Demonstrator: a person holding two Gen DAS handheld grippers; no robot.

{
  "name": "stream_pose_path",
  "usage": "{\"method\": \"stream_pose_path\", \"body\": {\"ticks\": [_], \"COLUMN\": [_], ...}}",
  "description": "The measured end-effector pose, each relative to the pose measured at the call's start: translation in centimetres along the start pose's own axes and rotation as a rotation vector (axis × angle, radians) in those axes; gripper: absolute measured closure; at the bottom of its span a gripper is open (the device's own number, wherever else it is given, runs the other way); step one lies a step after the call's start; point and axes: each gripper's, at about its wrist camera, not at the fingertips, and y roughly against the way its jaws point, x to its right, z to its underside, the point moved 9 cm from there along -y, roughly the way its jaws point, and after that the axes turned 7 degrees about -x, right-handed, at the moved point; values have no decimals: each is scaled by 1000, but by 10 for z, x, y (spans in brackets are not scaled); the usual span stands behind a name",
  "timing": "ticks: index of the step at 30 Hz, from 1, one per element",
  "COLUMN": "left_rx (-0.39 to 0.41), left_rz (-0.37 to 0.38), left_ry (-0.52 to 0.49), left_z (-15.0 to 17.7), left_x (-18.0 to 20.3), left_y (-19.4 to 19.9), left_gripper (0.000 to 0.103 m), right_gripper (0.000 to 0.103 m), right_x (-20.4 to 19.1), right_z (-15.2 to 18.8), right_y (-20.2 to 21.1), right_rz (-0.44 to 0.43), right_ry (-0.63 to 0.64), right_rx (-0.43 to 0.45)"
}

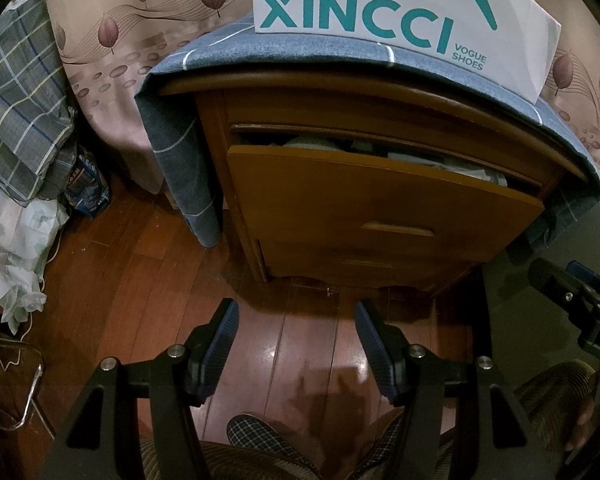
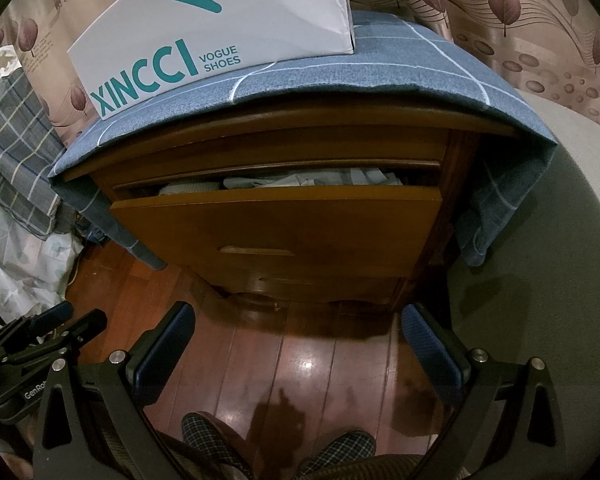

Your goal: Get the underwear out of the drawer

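Red-brown wooden floor (image 1: 300,344) is seen at the bottom of both views, shiny under the light. Two checked slippers (image 2: 204,432) are seen nearest of all, right at the lower edge, in front of the nightstand (image 2: 300,148).

Just above the slippers, the left gripper (image 1: 296,320) is held over the floor in front of the nightstand. Its jaws are kept partly open, and nothing is held between the blue pads (image 1: 220,336). The right gripper (image 2: 296,324) is held the same way, beside the left one. Its jaws are spread wide, and only bare floor is seen between them. Neither gripper is touching the nightstand.

Past the grippers, the nightstand is found standing on the floor. Its top drawer (image 2: 276,224) has been pulled out a little way. A flat wooden handle (image 2: 256,250) is seen on the drawer front. A second drawer (image 1: 364,268) below it is shut.

Inside the open gap of the top drawer, pale grey folded underwear (image 2: 300,180) can be seen. It is lying in the drawer, behind the drawer front, and it is not touched by anything.

On top of the nightstand, a blue cloth with white lines (image 2: 340,68) is draped, hanging down both sides. A white shoe box (image 1: 380,4) with green letters is set on the cloth.

Behind the nightstand, a leaf-print curtain (image 1: 140,8) is hung. To the left of the nightstand, checked bedding (image 1: 16,100) is piled.
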Motion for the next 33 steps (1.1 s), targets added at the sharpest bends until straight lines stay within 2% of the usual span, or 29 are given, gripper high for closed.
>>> {"method": "stream_pose_path", "body": {"ticks": [10,16,20,28,30,33], "left_rx": [-8,-40,-63,-85,-85,-93], "left_rz": [13,54,213,526,570,586], "left_ry": [27,42,173,537,604,646], "left_z": [2,-5,-14,-52,-63,-74], "left_x": [-3,-2,-4,-11,-10,-8], "left_y": [-1,-14,-19,-38,-44,-56], "left_gripper": [41,41,41,39,35,33], "right_gripper": [1,1,1,1,1,1], "right_x": [-1,1,3,6,8,10], "right_z": [0,0,-1,-2,-2,-1], "right_y": [0,2,3,4,4,4], "right_rz": [-7,-21,-39,-68,-74,-82], "right_ry": [-2,-13,-31,-53,-61,-70], "right_rx": [-1,-1,-1,-1,-2,-4]}}
